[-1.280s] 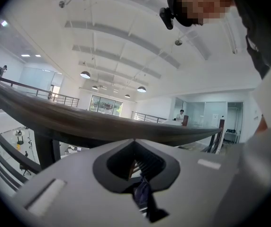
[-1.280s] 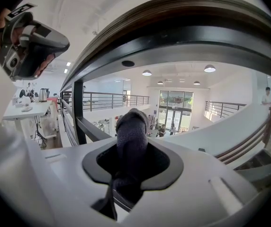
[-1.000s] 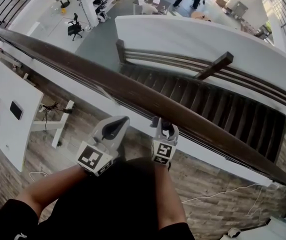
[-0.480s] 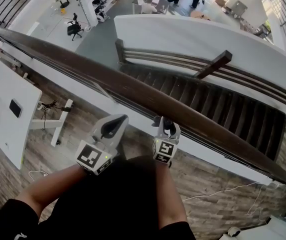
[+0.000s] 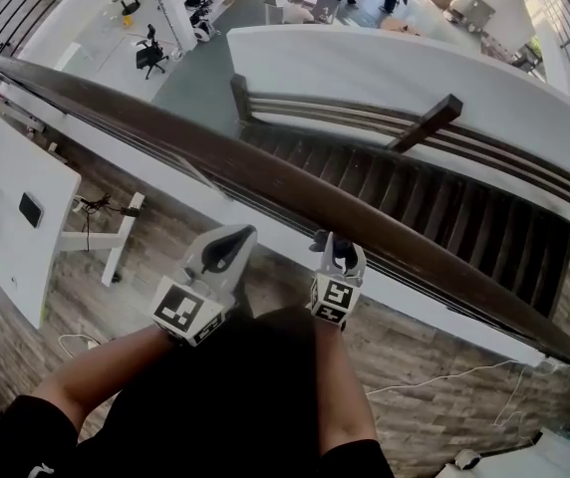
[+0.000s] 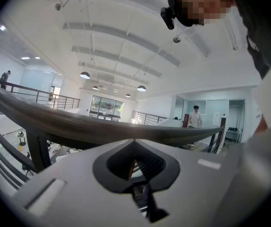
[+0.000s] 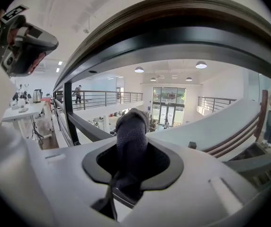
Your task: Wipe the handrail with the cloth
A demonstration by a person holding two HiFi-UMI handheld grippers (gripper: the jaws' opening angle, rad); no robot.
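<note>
1. The dark wooden handrail (image 5: 165, 139) runs on a slant from far left to near right. Beyond it, a staircase (image 5: 415, 202) drops to a lower floor.
2. The right gripper (image 5: 336, 254) sits at the near edge of the rail. Its jaws are clenched on a dark, knitted-looking cloth (image 7: 131, 131).
3. A bunched end of the cloth pokes out past the jaw tips. In the right gripper view the rail arches overhead, with the far hall showing between the two. No view shows whether the cloth touches the rail.
4. The left gripper (image 6: 134, 142) is just left of the right one, near the rail but short of it. Its jaws are pressed together with nothing between them.
5. A white table (image 5: 6, 197) stands at the far left on the wood-patterned floor.
6. In the left gripper view a person (image 6: 195, 118) stands far off past the rail's end.
</note>
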